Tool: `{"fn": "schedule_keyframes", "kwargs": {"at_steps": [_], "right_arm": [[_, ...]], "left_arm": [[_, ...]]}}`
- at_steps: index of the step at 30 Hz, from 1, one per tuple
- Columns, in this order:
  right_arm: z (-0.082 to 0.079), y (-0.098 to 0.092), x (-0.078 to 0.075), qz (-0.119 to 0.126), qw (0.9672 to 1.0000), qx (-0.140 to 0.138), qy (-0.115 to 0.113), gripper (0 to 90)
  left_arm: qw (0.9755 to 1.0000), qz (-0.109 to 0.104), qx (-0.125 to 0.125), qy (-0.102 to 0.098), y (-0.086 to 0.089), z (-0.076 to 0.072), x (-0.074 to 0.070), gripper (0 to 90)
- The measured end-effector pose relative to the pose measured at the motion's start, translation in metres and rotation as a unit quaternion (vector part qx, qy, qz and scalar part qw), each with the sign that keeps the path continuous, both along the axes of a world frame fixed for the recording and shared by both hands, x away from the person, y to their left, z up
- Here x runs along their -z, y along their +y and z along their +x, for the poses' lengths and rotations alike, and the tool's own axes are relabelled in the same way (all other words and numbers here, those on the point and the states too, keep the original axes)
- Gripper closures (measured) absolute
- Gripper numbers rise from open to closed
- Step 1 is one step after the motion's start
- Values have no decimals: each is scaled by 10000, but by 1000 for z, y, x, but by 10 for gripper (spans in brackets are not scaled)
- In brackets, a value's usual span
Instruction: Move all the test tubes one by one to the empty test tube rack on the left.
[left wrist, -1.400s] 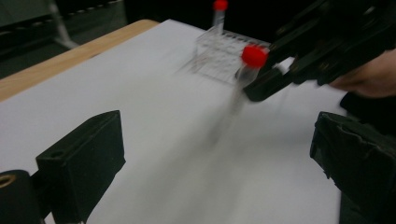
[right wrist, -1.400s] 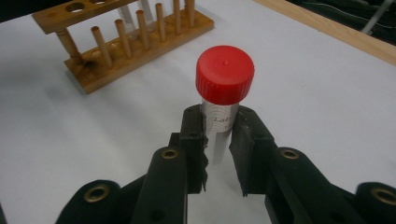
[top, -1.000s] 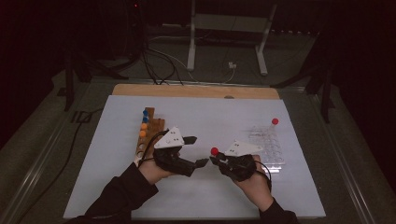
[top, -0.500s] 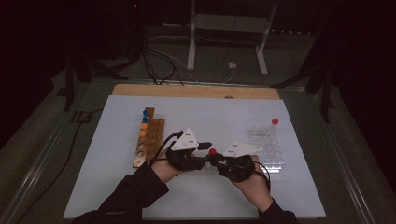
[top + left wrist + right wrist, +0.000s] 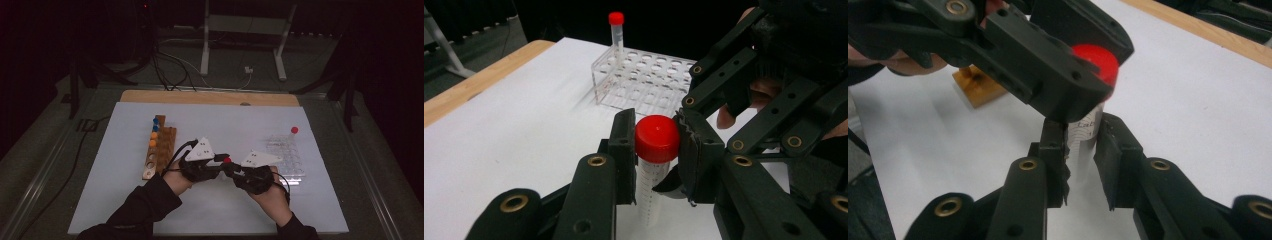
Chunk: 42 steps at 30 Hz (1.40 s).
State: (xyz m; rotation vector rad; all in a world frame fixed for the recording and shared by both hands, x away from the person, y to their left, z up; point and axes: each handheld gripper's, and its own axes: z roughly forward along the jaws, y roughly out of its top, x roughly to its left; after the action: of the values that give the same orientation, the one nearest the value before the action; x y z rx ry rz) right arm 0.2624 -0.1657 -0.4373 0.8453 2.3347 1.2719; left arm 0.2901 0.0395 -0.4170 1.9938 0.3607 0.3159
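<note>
Just left of the clear rack (image 5: 286, 159), over the white bench (image 5: 125, 200), the two grippers meet around one red-capped tube (image 5: 653, 170). The right gripper (image 5: 1082, 150) is clenched on the tube's clear, graduated body, and the left gripper (image 5: 657, 150), whose jaws have just been closing, now has its pads against the red cap (image 5: 657, 138) from both sides.

The step in hand looks like unscrewing that cap. To do it well, the right gripper should hold the body without letting it spin, while the left turns about the tube's own axis rather than prying sideways. The left pads sit on the cap's ribbed side, which is the right place; a grip that slid lower onto the body would fight the other gripper. Any tilt between the two hands would bind the thread or bend the tube.

The tube stands roughly upright, long axis running from the bench upward, cap on top, leaning only slightly in the left gripper view. A second capped tube (image 5: 294, 133) stands upright at the rack's far corner, and a wooden rack (image 5: 159, 150) lies well to the left of the clear one.
</note>
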Motion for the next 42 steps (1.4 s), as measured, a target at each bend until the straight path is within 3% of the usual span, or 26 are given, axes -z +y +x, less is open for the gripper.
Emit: {"fn": "schedule_keyframes", "kwargs": {"at_steps": [9, 17, 25, 29, 35, 42], "right_arm": [[1, -11, -3, 144, 9995, 208, -166, 529], [3, -15, -5, 261, 9991, 289, -151, 403], [3, -14, -6, 272, 9983, 485, -179, 161], [4, -15, -5, 259, 9978, 585, -184, 109], [6, -19, -5, 346, 9973, 633, -161, 0], [6, -19, -5, 367, 9980, 506, -132, 0]], "left_arm": [[9990, -278, -341, -72, 25, 3, -17, 718], [9975, -321, -604, -152, 50, 5, -30, 719], [9960, -252, -821, -240, 74, 0, -40, 719], [9947, -241, -949, -301, 87, -4, -45, 718], [9916, -269, -1220, -340, 110, -9, -49, 718], [9865, -273, -1568, -385, 139, -11, -53, 718]]}}
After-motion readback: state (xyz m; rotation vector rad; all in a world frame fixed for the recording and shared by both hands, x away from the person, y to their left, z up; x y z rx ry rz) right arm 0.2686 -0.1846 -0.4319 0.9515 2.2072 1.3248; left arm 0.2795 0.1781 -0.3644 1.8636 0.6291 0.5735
